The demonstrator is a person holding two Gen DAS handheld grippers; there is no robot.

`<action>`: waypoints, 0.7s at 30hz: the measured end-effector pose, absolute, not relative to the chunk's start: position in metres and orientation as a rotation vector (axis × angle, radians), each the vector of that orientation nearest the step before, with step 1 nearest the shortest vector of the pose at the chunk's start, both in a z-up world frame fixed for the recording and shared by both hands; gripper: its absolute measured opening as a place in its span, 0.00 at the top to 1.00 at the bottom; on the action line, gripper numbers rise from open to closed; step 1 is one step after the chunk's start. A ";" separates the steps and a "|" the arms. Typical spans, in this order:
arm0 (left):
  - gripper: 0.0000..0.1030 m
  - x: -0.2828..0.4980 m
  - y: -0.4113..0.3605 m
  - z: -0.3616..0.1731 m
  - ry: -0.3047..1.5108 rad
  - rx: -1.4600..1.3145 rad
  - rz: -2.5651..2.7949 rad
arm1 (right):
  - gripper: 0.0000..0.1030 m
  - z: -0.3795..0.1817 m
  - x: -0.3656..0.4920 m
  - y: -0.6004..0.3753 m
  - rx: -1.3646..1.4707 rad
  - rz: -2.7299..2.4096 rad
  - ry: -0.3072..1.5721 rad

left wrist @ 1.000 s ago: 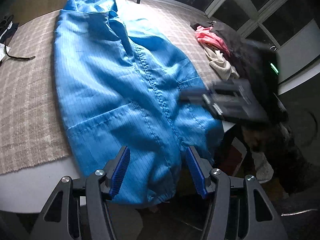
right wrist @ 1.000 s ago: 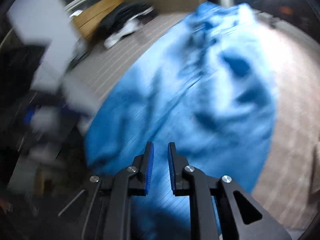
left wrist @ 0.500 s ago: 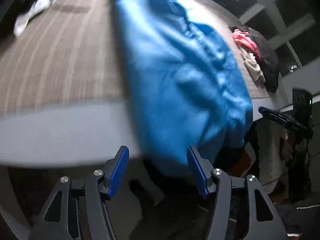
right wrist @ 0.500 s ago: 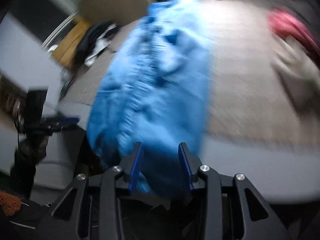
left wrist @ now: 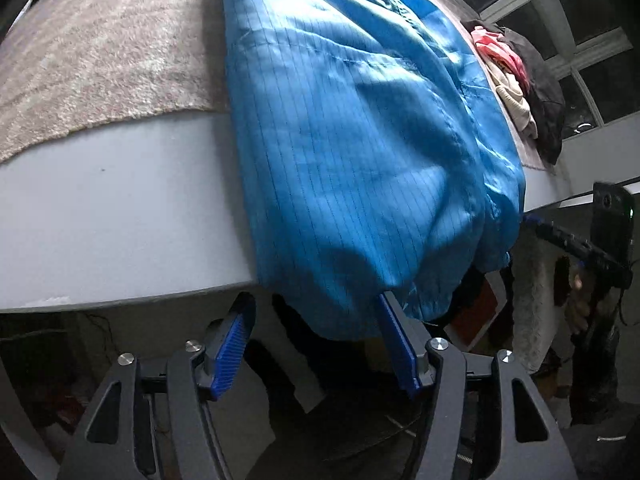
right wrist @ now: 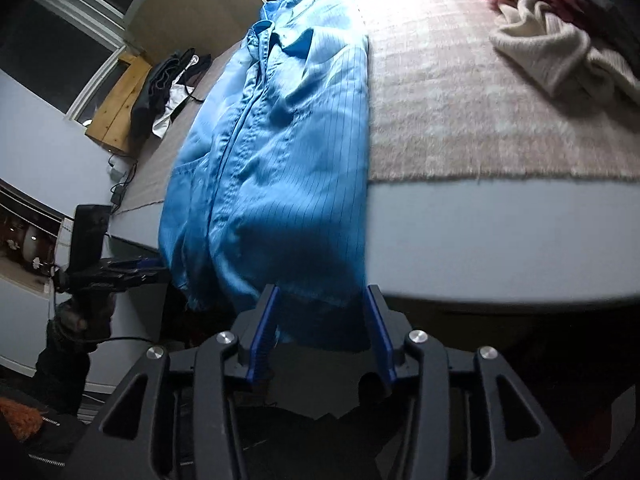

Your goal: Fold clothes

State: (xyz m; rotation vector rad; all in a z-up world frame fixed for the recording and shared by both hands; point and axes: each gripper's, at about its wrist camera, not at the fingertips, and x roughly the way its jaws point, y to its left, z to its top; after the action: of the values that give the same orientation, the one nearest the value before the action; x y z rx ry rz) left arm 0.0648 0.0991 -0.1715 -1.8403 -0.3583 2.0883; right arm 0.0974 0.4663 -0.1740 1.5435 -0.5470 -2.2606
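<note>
Left wrist view
- Blue garment (left wrist: 360, 140): lies lengthwise from the top centre down to the lower middle, over a beige blanket (left wrist: 100, 40) on a white table (left wrist: 120, 216); its hem hangs over the table's near edge.
- Left gripper (left wrist: 316, 344): at the bottom of the frame, jaws spread and just been opening; the hanging hem sits between them, against the right-hand blue pad, with the left-hand pad clear of the cloth.
- Clothes pile (left wrist: 520, 80): pink, cream and black pieces heaped at the upper right of the table, well apart from the garment.
- Right gripper (left wrist: 576, 244): at the right edge, just beside the garment's hanging corner; from here I cannot tell how its jaws stand.

Right wrist view
- Blue garment (right wrist: 272, 140): runs from the top centre to the lower centre, collar far, hem draped over the table edge.
- Right gripper (right wrist: 322, 324): bottom centre, jaws parted and just been opening; the hem hangs between the blue pads, which do not press it.
- Left gripper (right wrist: 120, 272): at the left edge, beside the hem.
- Clothes pile (right wrist: 552, 40): upper right on the blanket.
- Dark clothes (right wrist: 168, 80): upper left, at the table's far end.
- Containers: none identifiable.
</note>
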 end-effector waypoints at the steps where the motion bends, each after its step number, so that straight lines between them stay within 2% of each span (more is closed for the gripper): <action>1: 0.37 0.064 0.099 -0.173 -0.359 -1.843 2.082 | 0.59 -0.176 0.100 0.464 1.558 -2.257 -0.527; 12: 0.39 0.057 0.106 -0.186 -0.358 -1.886 2.057 | 0.55 -0.205 0.082 0.436 1.667 -2.236 -0.352; 14: 0.47 0.058 0.105 -0.187 -0.377 -1.875 2.048 | 0.55 -0.212 0.080 0.434 1.674 -2.215 -0.364; 16: 0.69 0.058 0.104 -0.187 -0.398 -1.865 2.026 | 0.57 -0.215 0.079 0.433 1.668 -2.194 -0.384; 17: 0.72 0.058 0.103 -0.187 -0.406 -1.860 2.019 | 0.63 -0.215 0.079 0.433 1.666 -2.182 -0.381; 18: 0.80 0.059 0.102 -0.186 -0.412 -1.849 2.011 | 0.72 -0.214 0.079 0.432 1.665 -2.168 -0.375; 19: 0.86 0.059 0.102 -0.185 -0.412 -1.839 2.005 | 0.76 -0.213 0.079 0.432 1.661 -2.155 -0.369; 21: 0.93 0.060 0.103 -0.180 -0.402 -1.819 1.994 | 0.93 -0.208 0.080 0.432 1.654 -2.124 -0.371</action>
State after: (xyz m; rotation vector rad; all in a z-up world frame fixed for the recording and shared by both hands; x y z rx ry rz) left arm 0.0602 0.1033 -0.1802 -1.8193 -0.4017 1.9936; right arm 0.0799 0.4321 -0.2083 1.6544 -0.3714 -2.1238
